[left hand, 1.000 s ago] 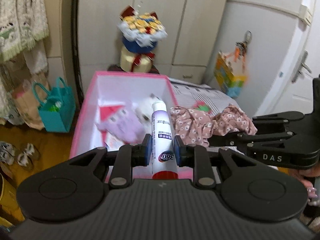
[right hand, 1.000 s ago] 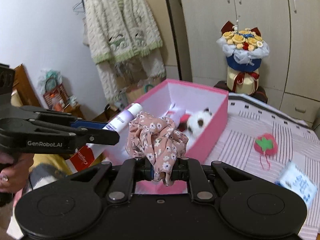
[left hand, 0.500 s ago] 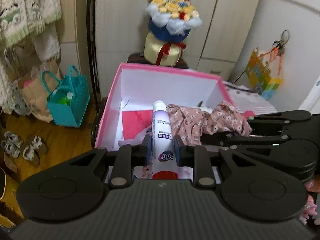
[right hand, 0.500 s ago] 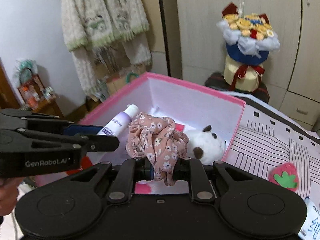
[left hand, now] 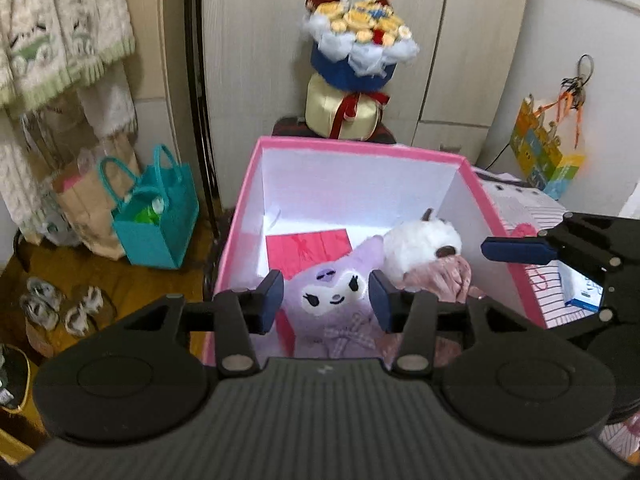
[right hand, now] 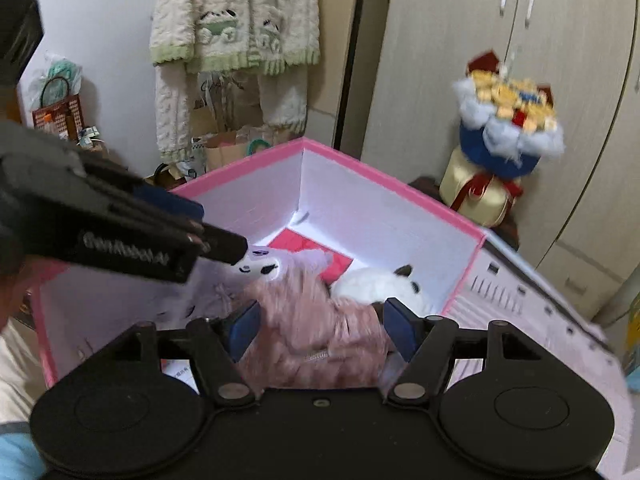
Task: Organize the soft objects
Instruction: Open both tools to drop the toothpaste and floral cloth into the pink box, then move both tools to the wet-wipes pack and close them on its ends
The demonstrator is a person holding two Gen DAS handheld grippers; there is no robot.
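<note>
Bed (left hand: 540, 304), covered in striped sheet, carried pink box (left hand: 496, 216) at its edge; small blue-white packet (left hand: 582, 290) lay on sheet just beside box.

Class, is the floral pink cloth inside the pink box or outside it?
Inside: the floral pink cloth lies within the pink box walls, beside the white plush.

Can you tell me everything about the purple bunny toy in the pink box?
The purple plush toy looks soft and fuzzy, with a white face, closed dark eyelashes, a pointed hood and a checked bow on its chest. It lies face up inside the pink box, partly over a red card, beside a white plush and the pink floral cloth. The left gripper hangs above it, jaws opening, not touching.
</note>
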